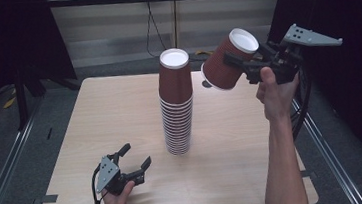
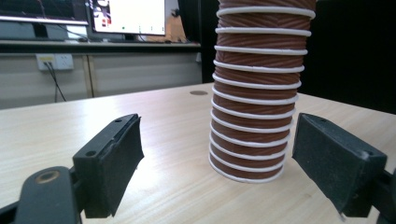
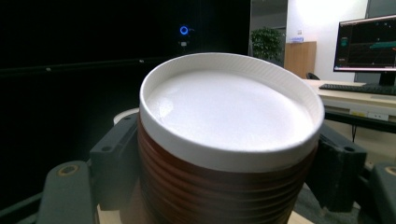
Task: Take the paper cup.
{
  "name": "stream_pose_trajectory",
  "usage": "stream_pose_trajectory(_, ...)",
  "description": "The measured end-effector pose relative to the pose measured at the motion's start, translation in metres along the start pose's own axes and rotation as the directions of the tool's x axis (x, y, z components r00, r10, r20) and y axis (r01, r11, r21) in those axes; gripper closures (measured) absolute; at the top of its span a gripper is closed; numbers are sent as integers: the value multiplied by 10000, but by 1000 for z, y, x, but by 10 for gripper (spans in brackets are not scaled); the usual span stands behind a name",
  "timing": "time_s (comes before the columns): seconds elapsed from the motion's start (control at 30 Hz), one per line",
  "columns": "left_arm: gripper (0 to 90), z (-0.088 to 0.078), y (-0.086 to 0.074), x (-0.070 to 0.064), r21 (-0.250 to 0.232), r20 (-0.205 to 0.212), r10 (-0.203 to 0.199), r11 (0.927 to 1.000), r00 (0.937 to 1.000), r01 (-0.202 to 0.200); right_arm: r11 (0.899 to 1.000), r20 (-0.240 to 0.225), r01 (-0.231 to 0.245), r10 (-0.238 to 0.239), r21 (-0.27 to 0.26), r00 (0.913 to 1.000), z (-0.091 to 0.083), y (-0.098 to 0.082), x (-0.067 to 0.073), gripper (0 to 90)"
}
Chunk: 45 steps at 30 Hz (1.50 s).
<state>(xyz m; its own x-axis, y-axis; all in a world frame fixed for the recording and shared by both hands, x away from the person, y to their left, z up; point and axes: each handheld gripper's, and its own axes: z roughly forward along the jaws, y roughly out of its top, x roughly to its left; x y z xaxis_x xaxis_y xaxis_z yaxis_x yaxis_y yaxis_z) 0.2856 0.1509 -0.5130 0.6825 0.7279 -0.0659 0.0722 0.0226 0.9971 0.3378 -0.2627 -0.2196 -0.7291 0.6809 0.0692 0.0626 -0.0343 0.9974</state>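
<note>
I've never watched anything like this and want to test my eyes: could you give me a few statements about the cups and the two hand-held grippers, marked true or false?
1. The right gripper holds a single brown cup in the air. True.
2. That cup is upright. False: it is tilted, white bottom up.
3. The cup stack stands on the table. True.
4. The left gripper grips the stack. False: its jaws stand apart, short of the stack.
5. The stack lies toppled. False: it stands.

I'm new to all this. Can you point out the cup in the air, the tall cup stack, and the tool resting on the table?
held cup [image 1: 223, 68], high view, ribbed side.
cup stack [image 1: 177, 113], high view, middle rims.
left gripper [image 1: 135, 161], high view, between its jaws.
</note>
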Motion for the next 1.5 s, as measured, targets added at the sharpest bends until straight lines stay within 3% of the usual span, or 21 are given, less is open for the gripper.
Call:
stream_pose_trajectory(0.1, 157, 0, 5, 0, 56, 100, 205, 9998, 9997, -206, 9999, -35, -41, 41, 147, 10000, 0, -10, 0, 225)
stream_pose_trajectory(0.3, 159, 0, 18, 0, 171, 490, 39, 9998, 9988, -47, 9991, -56, -136, 138, 404, 9999, -1, -29, 2, 225)
stream_pose_trajectory(0.43, 160, 0, 24, 0, 314, 683, 368, 9987, 9970, -390, 9978, 29, -182, 180, 632, 9998, -1, -41, 4, 225)
stream_pose_trajectory(0.5, 159, 1, 25, -3, 308, 703, 245, 9992, 9972, -268, 9971, 82, -192, 187, 733, 9998, -2, -48, 5, 225)
stream_pose_trajectory(0.6, 162, 2, 27, -4, 461, 821, 488, 9975, 9954, -527, 9963, 116, -316, 308, 799, 9995, -3, -60, 8, 225)
stream_pose_trajectory(0.67, 191, 2, 27, -7, 524, 971, 240, 9982, 9950, -292, 9955, 158, -419, 407, 848, 9990, -5, -68, 9, 225)
stream_pose_trajectory(0.93, 200, 6, 31, -12, 693, 1435, 480, 9959, 9885, -584, 9896, 120, -787, 779, 1207, 9969, -6, -103, 16, 225)
stream_pose_trajectory(0.97, 200, 6, 31, -14, 680, 1423, 296, 9969, 9894, -396, 9886, 84, -804, 800, 1269, 9968, -5, -106, 17, 225)
stream_pose_trajectory(1.03, 200, 6, 33, -14, 689, 1572, 577, 9952, 9859, -692, 9869, -6, -871, 880, 1357, 9961, -4, -114, 20, 225)
stream_pose_trajectory(1.1, 197, 7, 32, -17, 660, 1616, 417, 9964, 9860, -529, 9867, 134, -869, 859, 1373, 9962, -5, -121, 26, 225)
stream_pose_trajectory(1.17, 155, 8, 30, -19, 697, 1760, 346, 9964, 9838, -476, 9861, -92, -1113, 1133, 1230, 9935, -7, -130, 30, 225)
stream_pose_trajectory(1.3, 156, 10, 31, -23, 707, 2015, 568, 9949, 9778, -723, 9814, -177, -1173, 1213, 1522, 9925, -3, -145, 36, 226)
stream_pose_trajectory(1.43, 155, 13, 34, -28, 660, 2225, 380, 9964, 9742, -539, 9780, -286, -1106, 1174, 1767, 9927, 0, -155, 45, 225)
stream_pose_trajectory(1.5, 155, 13, 35, -28, 675, 2355, 577, 9948, 9701, -756, 9757, -344, -1090, 1176, 1899, 9925, 2, -160, 48, 225)
